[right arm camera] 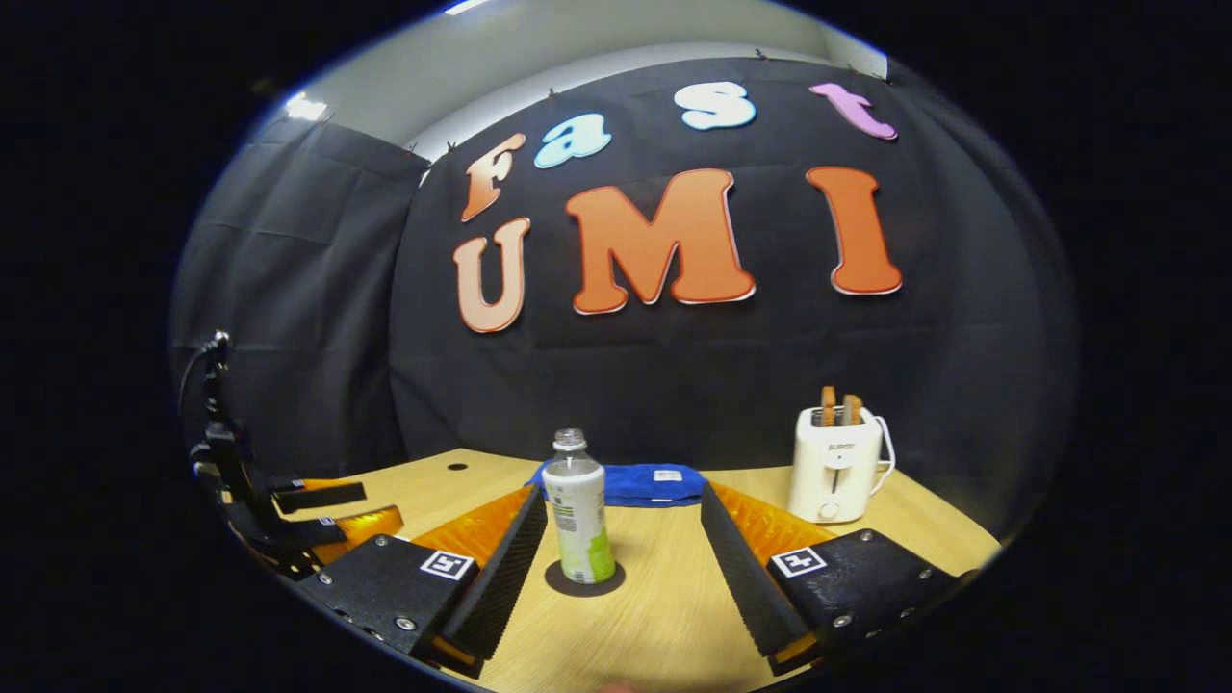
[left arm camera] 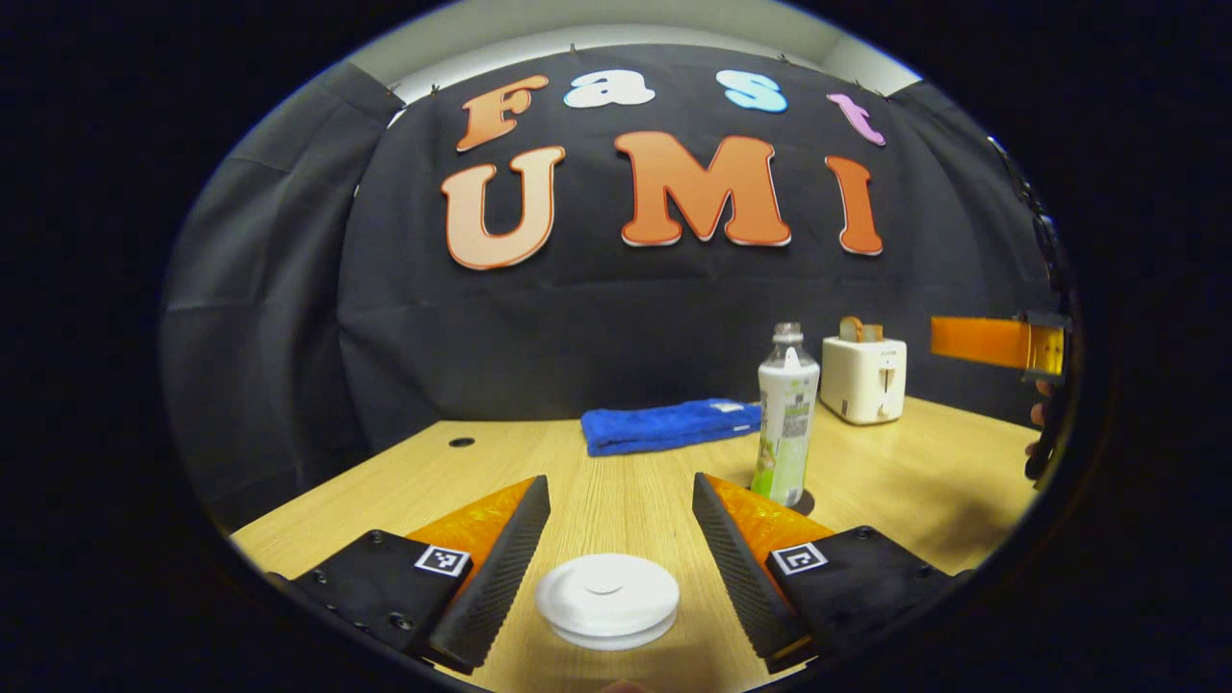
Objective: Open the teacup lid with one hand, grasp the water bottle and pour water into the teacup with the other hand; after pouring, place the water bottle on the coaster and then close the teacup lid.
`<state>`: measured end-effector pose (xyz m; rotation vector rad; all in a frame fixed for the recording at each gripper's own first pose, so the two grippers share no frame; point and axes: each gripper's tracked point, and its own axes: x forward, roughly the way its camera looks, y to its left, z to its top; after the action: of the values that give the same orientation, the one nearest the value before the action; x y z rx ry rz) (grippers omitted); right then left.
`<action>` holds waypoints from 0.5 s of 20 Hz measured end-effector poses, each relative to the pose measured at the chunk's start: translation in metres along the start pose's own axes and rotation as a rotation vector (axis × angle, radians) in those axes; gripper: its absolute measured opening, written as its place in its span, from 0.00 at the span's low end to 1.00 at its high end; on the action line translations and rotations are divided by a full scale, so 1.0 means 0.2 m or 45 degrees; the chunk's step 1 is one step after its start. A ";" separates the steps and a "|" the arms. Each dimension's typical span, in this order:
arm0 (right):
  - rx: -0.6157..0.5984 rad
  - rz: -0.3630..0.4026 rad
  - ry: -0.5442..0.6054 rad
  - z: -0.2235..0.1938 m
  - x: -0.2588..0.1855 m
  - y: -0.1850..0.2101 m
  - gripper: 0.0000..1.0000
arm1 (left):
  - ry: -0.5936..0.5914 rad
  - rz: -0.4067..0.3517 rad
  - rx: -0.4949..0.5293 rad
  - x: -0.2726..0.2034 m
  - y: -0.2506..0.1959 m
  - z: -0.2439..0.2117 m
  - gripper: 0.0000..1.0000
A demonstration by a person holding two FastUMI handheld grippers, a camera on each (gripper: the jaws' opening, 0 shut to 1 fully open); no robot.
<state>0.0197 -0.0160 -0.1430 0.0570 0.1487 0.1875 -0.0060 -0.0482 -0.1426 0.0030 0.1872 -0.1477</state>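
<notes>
The round white teacup lid (left arm camera: 606, 599) lies flat between the wide-open fingers of the left gripper (left arm camera: 621, 496). It looks smooth, hard and light, so its thin edge is the place to pinch. The tall clear plastic water bottle (right arm camera: 577, 510) stands on the dark round coaster (right arm camera: 608, 583). The right gripper (right arm camera: 624, 505) is open too, holding nothing.

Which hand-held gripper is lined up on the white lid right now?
The left hand-held gripper: the white lid lies between its open fingers. The right hand-held gripper faces the water bottle on its coaster.
</notes>
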 end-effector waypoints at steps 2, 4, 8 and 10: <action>-0.032 -0.036 0.007 -0.03 -0.06 -0.01 0.96 | -0.073 -0.004 -0.035 -0.01 -0.03 0.12 0.98; -0.068 -0.078 -0.012 0.01 -0.10 -0.04 0.96 | -0.119 0.000 -0.061 -0.02 -0.06 0.20 0.97; -0.063 -0.121 -0.102 0.13 -0.18 -0.05 0.96 | -0.220 0.006 -0.069 -0.07 -0.10 0.38 0.97; -0.082 -0.160 -0.157 0.17 -0.20 -0.08 0.96 | -0.280 0.028 -0.053 -0.10 -0.11 0.45 0.98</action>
<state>-0.0108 -0.0397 -0.1047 -0.0053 0.0232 0.0631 -0.0112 -0.0677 -0.0496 -0.0525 -0.0296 -0.1215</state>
